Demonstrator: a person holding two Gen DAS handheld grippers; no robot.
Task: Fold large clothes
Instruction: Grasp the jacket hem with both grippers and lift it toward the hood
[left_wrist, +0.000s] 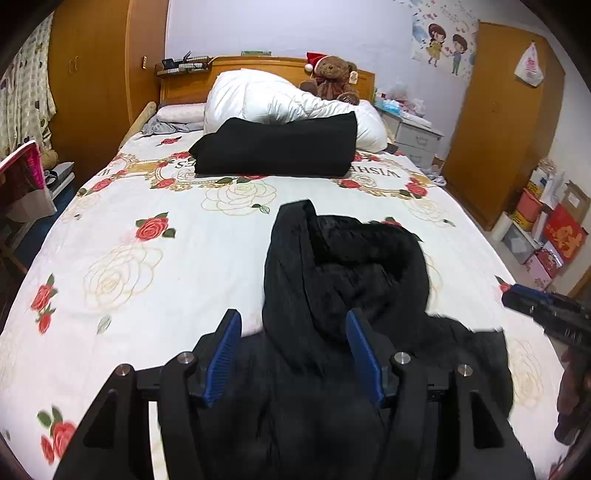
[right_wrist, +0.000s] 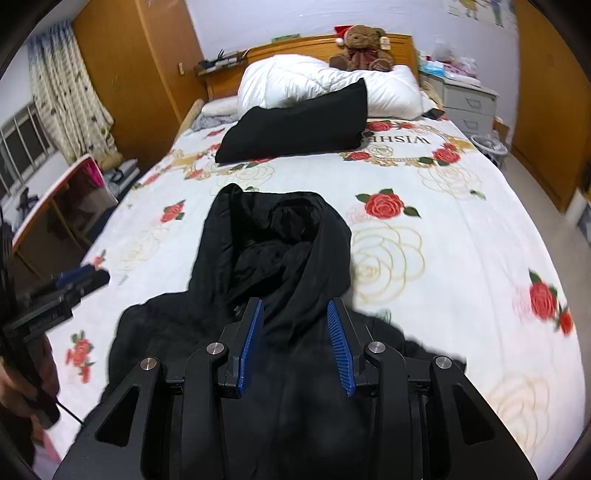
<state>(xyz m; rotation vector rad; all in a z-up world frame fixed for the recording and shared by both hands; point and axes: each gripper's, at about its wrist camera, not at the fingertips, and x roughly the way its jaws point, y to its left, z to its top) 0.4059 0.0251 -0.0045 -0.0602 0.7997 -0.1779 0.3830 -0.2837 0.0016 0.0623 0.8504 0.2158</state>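
Note:
A black hooded garment (left_wrist: 351, 266) (right_wrist: 273, 243) lies crumpled on the rose-print bedsheet (left_wrist: 166, 258), its hood toward the headboard. My left gripper (left_wrist: 293, 350) hovers over the garment's near left part with its blue pads wide apart and not pressing the cloth. My right gripper (right_wrist: 295, 343) stands over the near right part, its pads apart by a narrower gap with black cloth showing beneath them. Each gripper shows at the edge of the other's view: the right gripper (left_wrist: 546, 314) and the left gripper (right_wrist: 74, 284). A folded black garment (left_wrist: 273, 147) (right_wrist: 295, 125) rests further up the bed.
A white duvet (left_wrist: 266, 96) and a teddy bear (left_wrist: 332, 77) sit by the wooden headboard. A bedside cabinet (left_wrist: 413, 136) and boxes (left_wrist: 546, 229) stand right of the bed, a small desk (right_wrist: 55, 206) left. Bare sheet (right_wrist: 443, 240) surrounds the garment.

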